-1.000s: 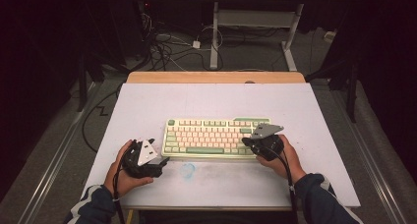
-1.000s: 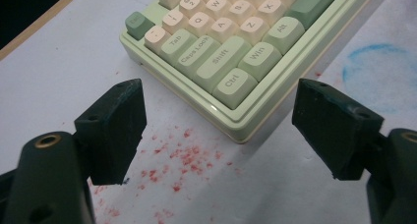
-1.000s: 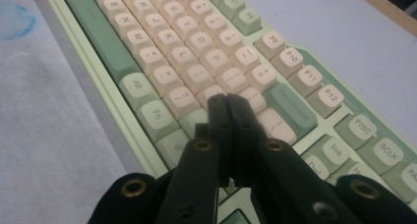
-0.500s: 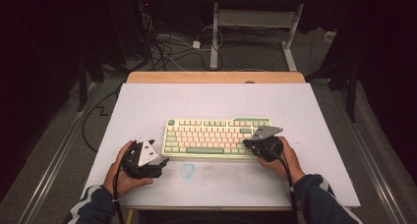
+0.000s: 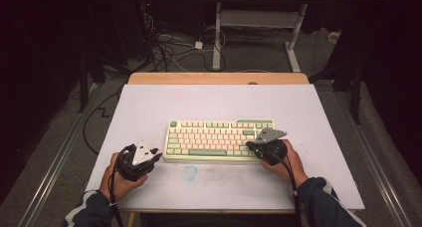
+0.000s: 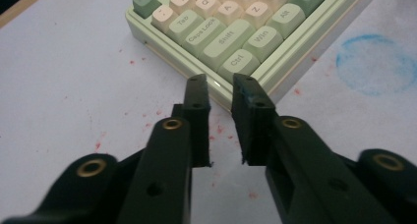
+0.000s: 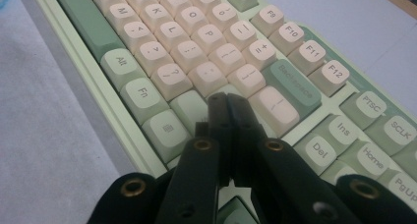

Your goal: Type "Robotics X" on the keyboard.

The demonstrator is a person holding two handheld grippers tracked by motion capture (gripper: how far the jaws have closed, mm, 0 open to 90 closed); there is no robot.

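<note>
A green and cream keyboard (image 5: 219, 137) lies flat on the white mat, a little right of centre. My left gripper (image 5: 157, 155) rests on the mat just off the keyboard's near-left corner. In the left gripper view my left gripper (image 6: 219, 84) is open by a narrow gap with nothing in it, pointing at the Ctrl key corner of the keyboard (image 6: 231, 32). My right gripper (image 5: 250, 146) sits over the keyboard's right end. In the right gripper view my right gripper (image 7: 227, 101) is shut and empty, with its tips over a green key below Backspace on the keyboard (image 7: 196, 42).
A blue ring stain (image 5: 189, 172) marks the mat in front of the keyboard, and also shows as a blue ring stain (image 6: 376, 64) beside red specks. The wooden table edge (image 5: 219, 78) runs along the back. Cables (image 5: 164, 45) and desk legs stand on the floor beyond.
My right gripper has dipped slightly toward the keyboard's right end. The left gripper and the keyboard have stayed where they were.
</note>
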